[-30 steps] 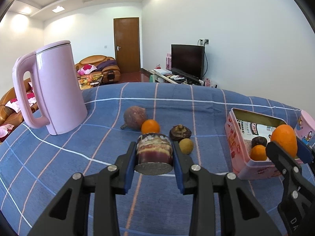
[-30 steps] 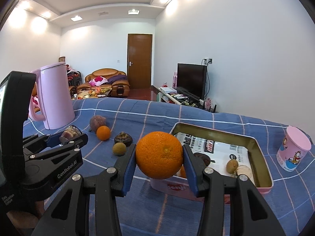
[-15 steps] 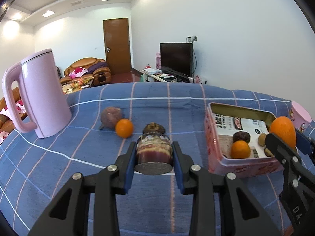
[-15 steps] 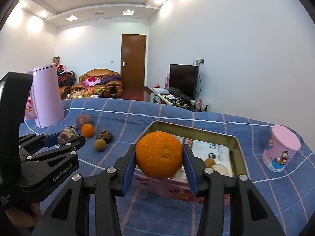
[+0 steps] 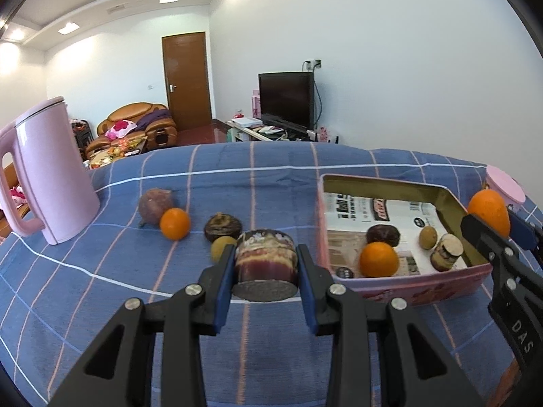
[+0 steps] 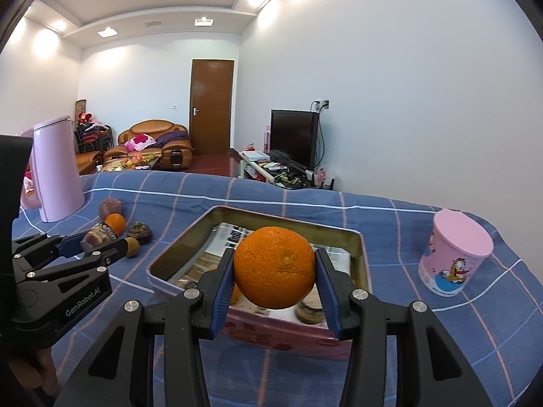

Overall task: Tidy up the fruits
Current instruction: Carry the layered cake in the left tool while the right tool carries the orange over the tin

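Observation:
My left gripper point(image 5: 265, 271) is shut on a purple sugarcane chunk point(image 5: 265, 264), held above the cloth just left of the pink tin box point(image 5: 417, 293). My right gripper point(image 6: 275, 274) is shut on a big orange point(image 6: 275, 268), held above the near edge of the tin point(image 6: 359, 254). The tin holds a small orange point(image 5: 379, 259), a dark fruit point(image 5: 383, 235), a brown fruit point(image 5: 427, 236) and a cane chunk point(image 5: 446, 252). On the cloth lie a tangerine point(image 5: 174, 223), a passion fruit point(image 5: 156, 201), a dark mangosteen point(image 5: 222, 226) and a brown fruit point(image 5: 219, 249).
A pink kettle point(image 5: 44, 173) stands at the left on the blue checked cloth point(image 5: 135, 288). A pink cartoon cup point(image 6: 453, 254) stands right of the tin. Each gripper shows at the edge of the other's view.
Both grippers have moved right toward the tin, still holding their fruit. The right gripper with the orange now hangs over the tin's near edge.

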`<state>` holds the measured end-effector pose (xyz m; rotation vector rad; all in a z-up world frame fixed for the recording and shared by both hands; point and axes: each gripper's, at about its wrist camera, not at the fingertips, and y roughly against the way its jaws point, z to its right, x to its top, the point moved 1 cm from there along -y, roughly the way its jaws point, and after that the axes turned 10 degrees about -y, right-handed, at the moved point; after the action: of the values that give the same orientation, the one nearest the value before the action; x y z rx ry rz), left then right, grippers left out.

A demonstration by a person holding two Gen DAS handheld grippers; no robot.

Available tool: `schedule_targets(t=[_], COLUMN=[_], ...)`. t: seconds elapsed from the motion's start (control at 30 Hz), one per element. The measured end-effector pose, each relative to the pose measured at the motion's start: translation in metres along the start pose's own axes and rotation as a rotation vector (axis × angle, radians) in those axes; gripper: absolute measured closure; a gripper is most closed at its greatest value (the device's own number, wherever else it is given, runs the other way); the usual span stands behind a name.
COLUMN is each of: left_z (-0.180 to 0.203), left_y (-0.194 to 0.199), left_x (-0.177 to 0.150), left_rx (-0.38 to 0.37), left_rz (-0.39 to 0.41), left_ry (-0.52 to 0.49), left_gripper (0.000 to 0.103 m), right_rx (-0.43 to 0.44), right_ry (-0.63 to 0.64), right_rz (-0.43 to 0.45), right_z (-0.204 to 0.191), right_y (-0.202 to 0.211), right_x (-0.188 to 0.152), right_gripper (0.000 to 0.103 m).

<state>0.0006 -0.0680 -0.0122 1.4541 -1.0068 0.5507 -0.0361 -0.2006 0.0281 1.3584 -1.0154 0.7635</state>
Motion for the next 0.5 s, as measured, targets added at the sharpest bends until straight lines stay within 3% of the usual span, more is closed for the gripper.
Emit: schedule_targets(t=[0.5], left_z=[0.051], left_y=[-0.016], left_x=[0.026], left_rx=[-0.097], left_rz=[0.033], left_ry=[-0.042], left_gripper=[0.067], right_rx=[-0.116], right_ry=[-0.132], right_rz=[0.005], right_z=[0.060], right_y=[-0.014], right_x=[0.016], right_gripper=[0.055])
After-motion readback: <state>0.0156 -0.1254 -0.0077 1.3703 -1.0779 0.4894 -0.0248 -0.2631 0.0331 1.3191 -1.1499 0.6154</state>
